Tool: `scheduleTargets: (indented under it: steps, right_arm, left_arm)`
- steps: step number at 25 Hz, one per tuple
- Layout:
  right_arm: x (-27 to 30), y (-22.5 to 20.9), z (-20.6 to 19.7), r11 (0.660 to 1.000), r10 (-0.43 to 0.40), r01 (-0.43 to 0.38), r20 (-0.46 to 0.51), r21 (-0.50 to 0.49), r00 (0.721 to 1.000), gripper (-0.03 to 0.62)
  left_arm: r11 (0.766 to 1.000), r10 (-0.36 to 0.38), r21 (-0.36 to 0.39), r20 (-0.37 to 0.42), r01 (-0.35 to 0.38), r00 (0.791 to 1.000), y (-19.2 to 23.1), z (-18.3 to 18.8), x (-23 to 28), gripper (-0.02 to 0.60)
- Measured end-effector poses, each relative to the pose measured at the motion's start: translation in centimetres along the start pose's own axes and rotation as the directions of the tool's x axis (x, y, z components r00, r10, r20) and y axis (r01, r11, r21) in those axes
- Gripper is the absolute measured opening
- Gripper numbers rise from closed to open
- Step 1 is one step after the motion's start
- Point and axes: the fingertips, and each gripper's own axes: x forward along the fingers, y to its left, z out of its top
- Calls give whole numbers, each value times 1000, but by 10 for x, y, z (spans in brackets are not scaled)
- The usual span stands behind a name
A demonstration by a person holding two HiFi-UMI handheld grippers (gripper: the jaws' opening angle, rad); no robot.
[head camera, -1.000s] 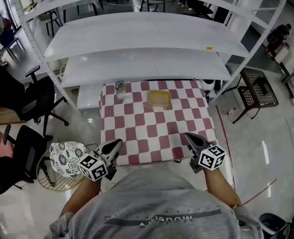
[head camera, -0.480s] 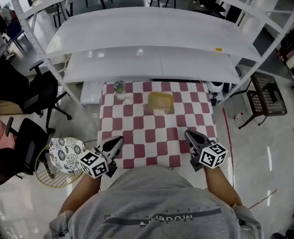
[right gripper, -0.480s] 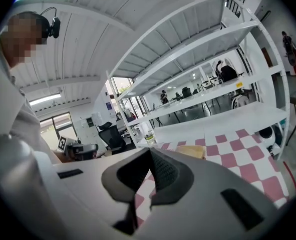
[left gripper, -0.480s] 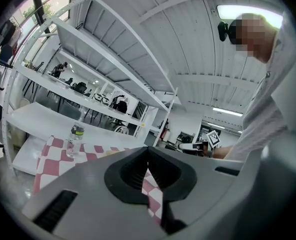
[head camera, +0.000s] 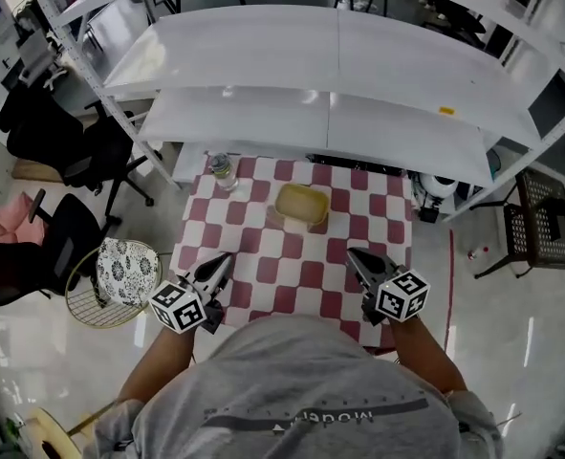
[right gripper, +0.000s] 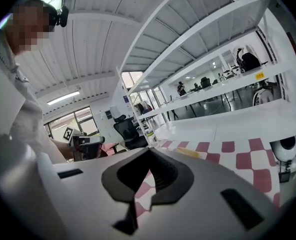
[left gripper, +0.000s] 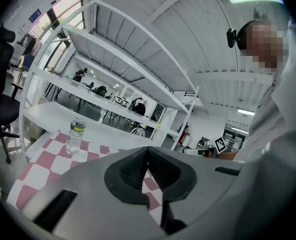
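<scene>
The yellow tub (head camera: 302, 205) sits toward 12 o'clock on the checked worktop (head camera: 292, 275), with a bottle (head camera: 222, 170) at its 10 o'clock. The left gripper (head camera: 218, 266) at 7 o'clock and the right gripper (head camera: 356, 257) at 5 o'clock hover well apart from it. Both have their jaws pressed together on nothing, and these would need spreading before any grasp.

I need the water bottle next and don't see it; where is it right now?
In the head view the bottle stands at the checkered table's far left corner, left of the yellow tub.
</scene>
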Motion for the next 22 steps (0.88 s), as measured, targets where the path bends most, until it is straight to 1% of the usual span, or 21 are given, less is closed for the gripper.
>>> scheduleTargets:
  steps: [4,7,9,12,15,17,20,22]
  right_arm:
    - [2,-26,7,997,20,-21,-17,-70,1000,25]
    - [3,-41,16,994,20,-21,-15,-104,1000,25]
    - [6,-50,20,995,10,-11,-9,-104,1000,25]
    - [15,-60,21,996,-14,14,1,-83,1000,24]
    - [27,-63,17,997,-47,47,1,-58,999,23]
    - [41,-62,16,996,-66,66,-6,-58,998,24]
    - [63,-59,11,993,-101,100,-20,-60,995,24]
    - [67,-59,5,989,-136,134,-29,-54,990,23]
  left_arm:
    - [999,45,5,-17,-45,999,-4,-4,25,12]
    - [999,53,11,-35,-52,998,-8,-5,43,13]
    - [999,48,23,-52,-46,998,-8,-6,53,13]
    - [999,25,41,-86,-21,996,-3,-10,67,14]
    - [998,-18,53,-130,25,991,9,-13,78,14]
    - [997,-48,55,-155,57,987,22,-14,84,13]
    - [995,-89,34,-181,97,979,45,-17,86,12]
    - [992,-123,17,-198,129,972,56,-22,92,14]
